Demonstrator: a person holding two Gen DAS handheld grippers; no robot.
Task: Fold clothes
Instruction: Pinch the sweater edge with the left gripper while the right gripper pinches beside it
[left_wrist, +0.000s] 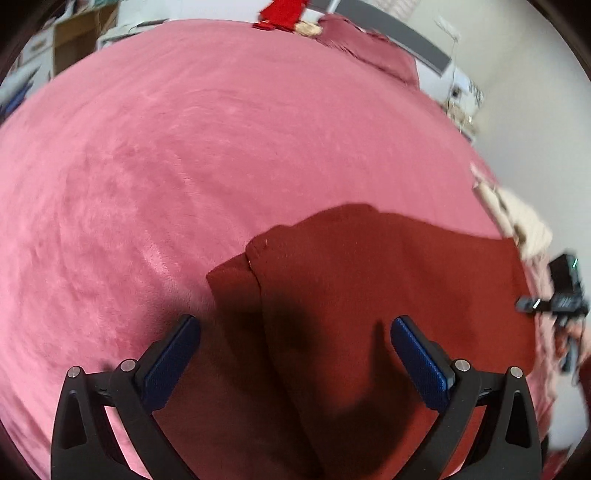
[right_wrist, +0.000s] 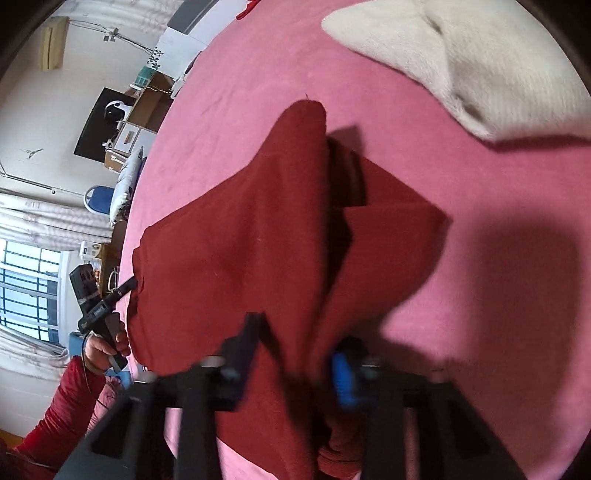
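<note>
Left wrist view: left tongs (left_wrist: 295, 354) spread wide, hovering over dark red garment (left_wrist: 369, 288); nothing between pads. Garment lies partly folded on pink bed cover (left_wrist: 147, 166).

Right wrist view: right tongs (right_wrist: 295, 354) blurred, nearly closed, apparently pinching raised ridge of garment (right_wrist: 240, 240). Cream cloth (right_wrist: 461, 66) well apart.

Judgement: bring left tongs down onto near edge, grip firmly, carry both edges level.

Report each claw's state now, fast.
Left claw: open, poised over the dark red garment, gripping nothing.
Right claw: blurred; garment fold between its fingers, grip cannot be told.
</note>
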